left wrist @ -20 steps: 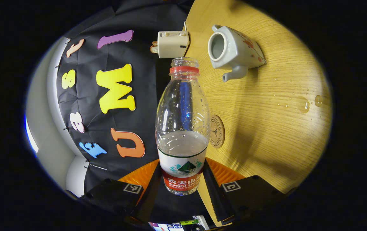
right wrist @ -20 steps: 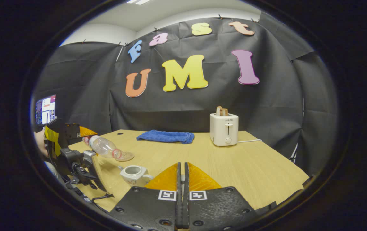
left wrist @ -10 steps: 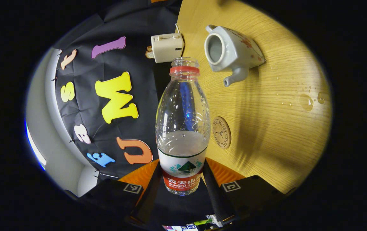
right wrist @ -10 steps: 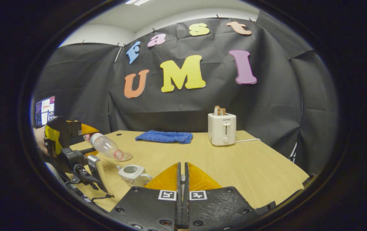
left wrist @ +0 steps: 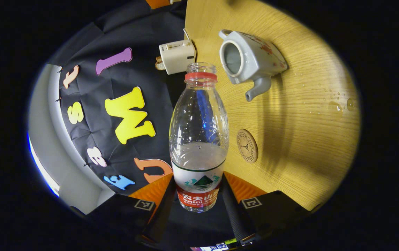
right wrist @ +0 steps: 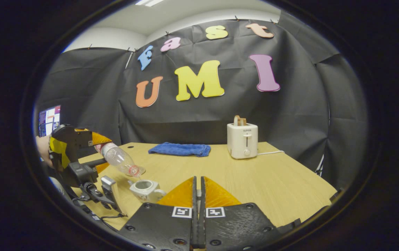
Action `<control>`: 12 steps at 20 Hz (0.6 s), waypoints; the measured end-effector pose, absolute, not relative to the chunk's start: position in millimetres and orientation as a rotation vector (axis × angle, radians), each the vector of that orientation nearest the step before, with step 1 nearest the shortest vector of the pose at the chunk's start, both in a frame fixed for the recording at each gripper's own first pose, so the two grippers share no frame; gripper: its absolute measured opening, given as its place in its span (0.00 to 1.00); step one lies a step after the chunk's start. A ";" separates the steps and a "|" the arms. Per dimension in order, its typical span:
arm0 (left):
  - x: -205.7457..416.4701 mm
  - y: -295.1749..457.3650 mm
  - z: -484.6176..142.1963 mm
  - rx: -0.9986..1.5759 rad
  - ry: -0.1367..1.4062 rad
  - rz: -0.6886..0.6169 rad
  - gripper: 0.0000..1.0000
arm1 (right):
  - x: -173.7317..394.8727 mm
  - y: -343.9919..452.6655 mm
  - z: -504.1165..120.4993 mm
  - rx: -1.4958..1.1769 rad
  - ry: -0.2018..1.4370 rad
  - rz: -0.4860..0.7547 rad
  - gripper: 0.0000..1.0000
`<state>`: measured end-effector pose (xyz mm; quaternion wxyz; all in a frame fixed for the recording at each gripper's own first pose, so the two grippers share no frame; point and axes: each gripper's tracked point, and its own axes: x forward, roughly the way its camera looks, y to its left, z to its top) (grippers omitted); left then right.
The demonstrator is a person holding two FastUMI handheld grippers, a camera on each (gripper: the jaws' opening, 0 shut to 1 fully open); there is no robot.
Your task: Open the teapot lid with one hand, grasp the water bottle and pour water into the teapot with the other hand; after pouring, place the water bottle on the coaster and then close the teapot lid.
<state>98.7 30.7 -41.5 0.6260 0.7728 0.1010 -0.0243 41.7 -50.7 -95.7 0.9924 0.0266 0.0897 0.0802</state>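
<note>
Pouring step in hand. My left gripper [left wrist: 199, 205] clamps the bottle [left wrist: 199, 139] low on its body, both fingers pressing at the label. Bottle uncapped, tipped neck-down toward the teapot [right wrist: 145, 190]; mouth hangs just above the pot's open top. Some water sits in the bottle; whether any is running out I cannot tell.

My right gripper [right wrist: 196, 195] has its fingers all but closed. Something small may be pinched between them, perhaps the lid; too hidden to say.

Coaster [left wrist: 247, 145] lies on the table [left wrist: 307, 146] near the teapot, on its spout side, bare.

Next, by my reckoning: tip further with the mouth kept over the opening, then upright the bottle and carry it to the coaster.

Around: water drops [left wrist: 335, 104] on the table beyond the teapot, so it is slick there. Toaster [right wrist: 243, 140] and blue cloth [right wrist: 180, 149] stand well behind the teapot, clear of the path.
</note>
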 end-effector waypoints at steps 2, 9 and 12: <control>98.8 31.0 -39.5 1.784 0.232 -0.054 0.75 | 42.0 -49.3 -95.9 0.055 0.180 0.165 0.00; 99.4 30.9 -28.9 1.837 0.225 -0.046 0.75 | 41.3 -47.1 -95.2 0.060 0.178 0.175 0.00; 98.6 32.3 -28.0 1.854 0.237 -0.045 0.75 | 41.4 -47.6 -94.1 0.061 0.174 0.175 0.00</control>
